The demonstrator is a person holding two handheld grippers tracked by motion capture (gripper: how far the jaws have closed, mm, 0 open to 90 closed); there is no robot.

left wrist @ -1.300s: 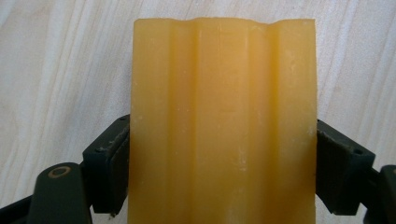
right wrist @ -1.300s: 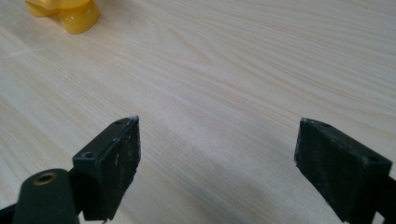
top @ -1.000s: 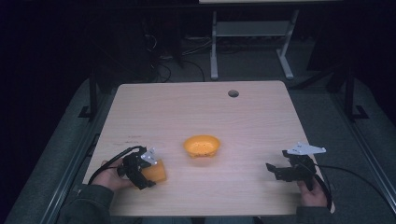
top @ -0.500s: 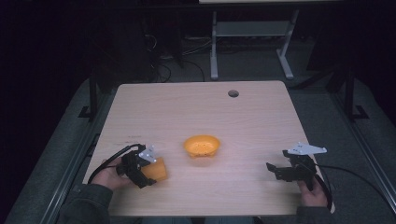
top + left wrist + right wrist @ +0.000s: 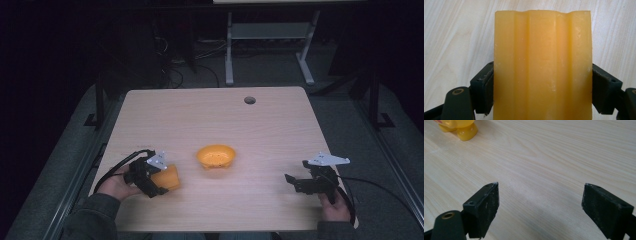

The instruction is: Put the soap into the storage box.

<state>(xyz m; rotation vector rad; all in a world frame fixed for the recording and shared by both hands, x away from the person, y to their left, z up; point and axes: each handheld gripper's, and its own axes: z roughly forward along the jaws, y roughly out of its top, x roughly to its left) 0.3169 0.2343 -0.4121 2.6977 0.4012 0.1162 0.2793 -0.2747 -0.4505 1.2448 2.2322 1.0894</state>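
Observation:
An orange ridged block [image 5: 167, 178] lies low over the near left of the wooden table [image 5: 210, 115]. My left gripper [image 5: 156, 183] is shut on the block [image 5: 541, 67], its two black jaws pressing the block's sides. An orange bowl [image 5: 216, 156] stands near the table's middle, to the right of the block. My right gripper [image 5: 292, 181] sits at the near right, held by a hand, open with nothing between its jaws [image 5: 540, 207]. The bowl's foot [image 5: 461, 127] shows far off at the upper left of the right gripper view.
A round cable hole [image 5: 249, 100] sits near the table's far edge. Behind the table stands a grey metal frame [image 5: 265, 45] with cables on the dark floor. Black cables trail from both grippers toward the near edge.
My left gripper with the orange block has shifted slightly toward the near edge and left. The right gripper has barely moved.

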